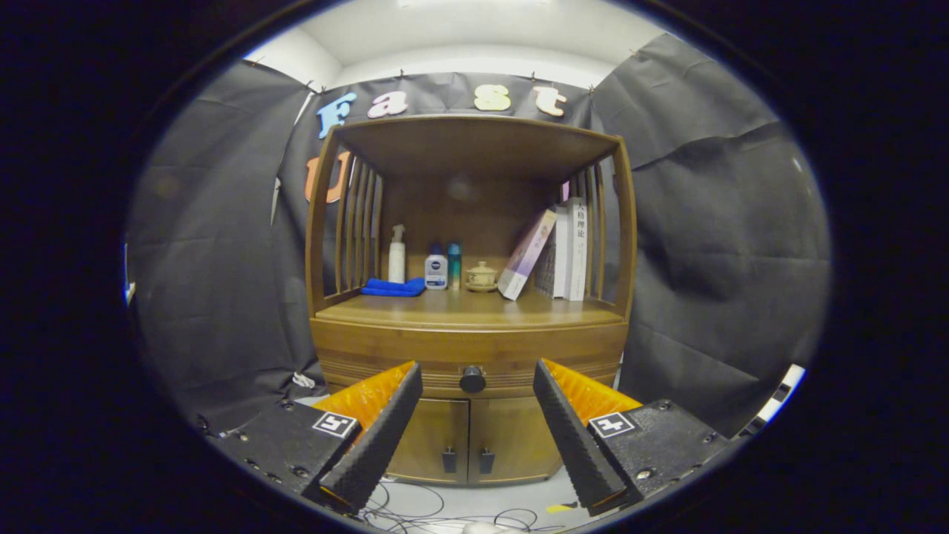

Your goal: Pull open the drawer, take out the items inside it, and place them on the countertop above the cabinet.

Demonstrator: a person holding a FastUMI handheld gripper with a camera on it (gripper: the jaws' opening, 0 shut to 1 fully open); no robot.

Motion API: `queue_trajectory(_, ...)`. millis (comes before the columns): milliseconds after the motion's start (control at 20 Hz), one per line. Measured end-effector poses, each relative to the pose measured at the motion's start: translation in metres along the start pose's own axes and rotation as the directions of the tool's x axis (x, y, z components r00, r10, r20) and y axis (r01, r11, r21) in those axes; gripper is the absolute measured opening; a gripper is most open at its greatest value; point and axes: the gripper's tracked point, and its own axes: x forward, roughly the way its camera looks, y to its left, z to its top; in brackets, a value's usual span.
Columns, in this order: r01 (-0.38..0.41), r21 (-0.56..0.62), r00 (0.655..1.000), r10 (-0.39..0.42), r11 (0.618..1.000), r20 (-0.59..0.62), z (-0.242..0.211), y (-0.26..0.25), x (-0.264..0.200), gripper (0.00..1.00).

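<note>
- The gripper point(477, 382) is spread wide, its fingers apart and holding nothing, aimed straight at the cabinet point(474, 348) front.
- On the counter point(474, 310), from the left: a blue cloth point(393, 287) lies flat, touching the foot of a white spray bottle point(397, 256) that stands upright behind it.
- Just beside these stand a small white bottle point(436, 271) and a slim teal bottle point(454, 265), both upright.
- Next comes a small lidded cup point(482, 277) on a saucer.
- Further right, one book point(526, 254) leans to the right against a row of upright books point(567, 254) by the slatted side.
- The drawer point(474, 362) sits shut below the counter, its long axis running left to right across the cabinet, its front facing the gripper.
- Its round dark knob point(472, 380) is at the middle of the drawer front, seen between the two fingers and beyond them, not touched.
- Below the drawer are two doors point(471, 441) with small dark handles, both shut.
- Cables point(415, 512) lie on the floor in front of the cabinet.
</note>
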Motion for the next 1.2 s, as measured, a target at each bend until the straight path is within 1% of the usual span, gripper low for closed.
queue_trajectory(250, -0.001, -0.012, 1.0, 0.001, 1.0, 0.009, -0.001, 0.006, 0.034, 0.99)
queue_trajectory(350, -0.005, -0.01, 1.0, 0.005, 1.0, 0.024, 0.002, 0.009, 0.054, 0.99)
queue_trajectory(550, -0.009, -0.02, 1.0, 0.01, 1.0, 0.027, -0.007, 0.009, 0.098, 0.99)
queue_trajectory(900, -0.009, -0.016, 0.999, 0.008, 1.0, -0.048, -0.056, 0.003, 0.169, 0.99)
queue_trajectory(1050, 0.011, 0.001, 0.997, -0.011, 1.0, -0.075, -0.073, 0.004, 0.201, 0.99)
queue_trajectory(1200, 0.012, 0.026, 0.995, -0.009, 1.0, -0.104, -0.087, -0.006, 0.208, 0.99)
